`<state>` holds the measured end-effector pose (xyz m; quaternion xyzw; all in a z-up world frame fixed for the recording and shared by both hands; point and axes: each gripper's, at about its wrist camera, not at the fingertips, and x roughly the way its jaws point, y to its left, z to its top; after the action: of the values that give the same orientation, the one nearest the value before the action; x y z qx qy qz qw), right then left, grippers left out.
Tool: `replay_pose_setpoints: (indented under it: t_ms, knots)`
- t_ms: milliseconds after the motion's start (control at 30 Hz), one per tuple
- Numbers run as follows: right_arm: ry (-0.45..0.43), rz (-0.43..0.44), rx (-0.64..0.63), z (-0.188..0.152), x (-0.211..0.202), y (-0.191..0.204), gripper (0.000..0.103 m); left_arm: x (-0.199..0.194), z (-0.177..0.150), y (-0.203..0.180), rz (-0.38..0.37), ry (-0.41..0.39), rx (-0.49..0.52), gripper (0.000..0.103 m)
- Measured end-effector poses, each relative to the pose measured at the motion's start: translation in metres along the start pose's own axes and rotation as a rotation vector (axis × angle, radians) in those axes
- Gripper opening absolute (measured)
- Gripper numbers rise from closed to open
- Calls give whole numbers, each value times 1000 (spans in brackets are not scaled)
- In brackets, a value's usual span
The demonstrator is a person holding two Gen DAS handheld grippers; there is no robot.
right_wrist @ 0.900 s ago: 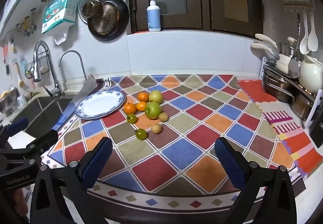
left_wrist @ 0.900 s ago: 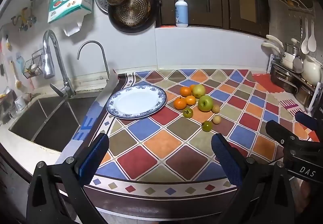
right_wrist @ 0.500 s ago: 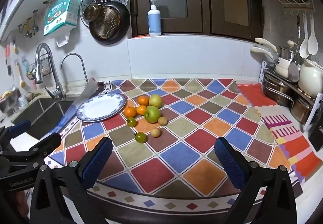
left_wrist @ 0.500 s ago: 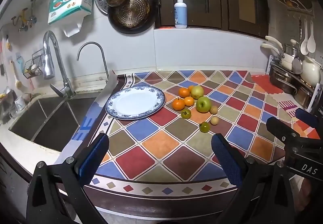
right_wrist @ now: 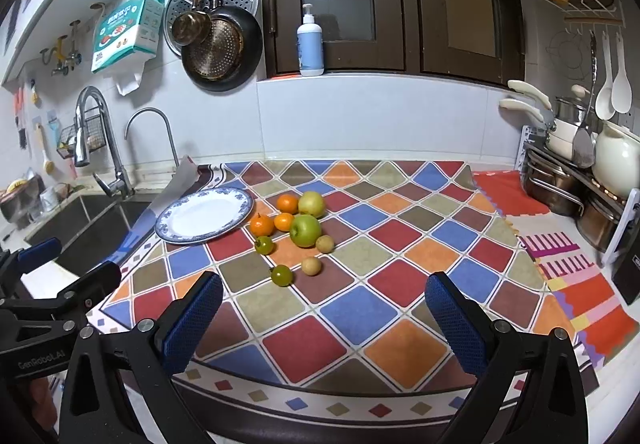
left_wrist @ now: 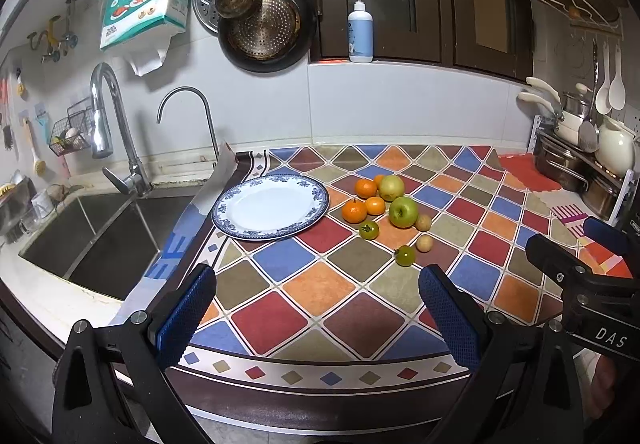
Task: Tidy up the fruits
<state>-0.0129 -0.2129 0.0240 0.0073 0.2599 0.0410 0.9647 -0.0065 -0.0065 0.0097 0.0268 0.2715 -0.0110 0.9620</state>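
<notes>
While my left claw [left_wrist: 318,308] hangs over the near edge of the bench [left_wrist: 312,304] with its pads spread wide on nothing, the sink [left_wrist: 96,244] lies off to its left. Past it sits the blue-rimmed plate [left_wrist: 272,206], bare. Just right of the plate the fruit clusters on the chequered mat: oranges [left_wrist: 354,211], a green apple [left_wrist: 403,211], a yellow apple [left_wrist: 391,188], small green tomatoes [left_wrist: 405,255]. My right claw [right_wrist: 324,314] hangs likewise, pads far apart, holding nothing.
</notes>
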Motion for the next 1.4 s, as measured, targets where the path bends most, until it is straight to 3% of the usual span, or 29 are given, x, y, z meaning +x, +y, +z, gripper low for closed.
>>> replay_pose_setpoints:
  t_ms: [1400]
  knots:
    - [-1,6,-4,0,-3,4,102,-8,-1,1,-7,-16,-5,103]
